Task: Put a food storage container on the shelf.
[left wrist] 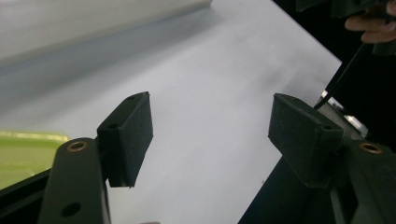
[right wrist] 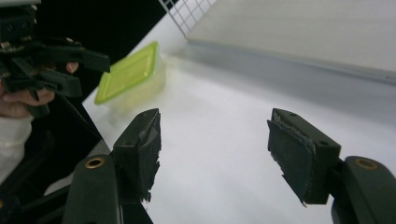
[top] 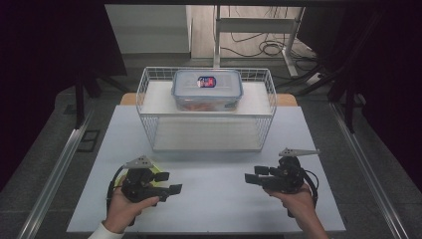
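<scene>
From high up, a white bench (top: 209, 199) stands on a grey floor in a dark room. A white wire basket (top: 206, 112) sits at the far side of the bench. On it rests a clear box with a see-through lid (top: 207, 88) and a red and blue label. Cables lie on the floor behind. A small box with a green lid (top: 158, 174) peeks out just behind the left gripper (top: 166, 183). That gripper is let go, with nothing in it. The right gripper (top: 253, 175) is well apart from the green box, across the bench. Both grippers point at each other.

In the left gripper view, the two black jaws stand wide over the bare white bench (left wrist: 210, 93). A blurry bit of the green lid (left wrist: 23, 154) shows at the left edge, beside the left jaw, not between the jaws.

In the right gripper view, the jaws stand wide too, holding nothing. The green-lidded box (right wrist: 128, 77) lies farther off on the bench, near the basket's corner (right wrist: 187, 11) and next to the other gripper (right wrist: 70, 70).
</scene>
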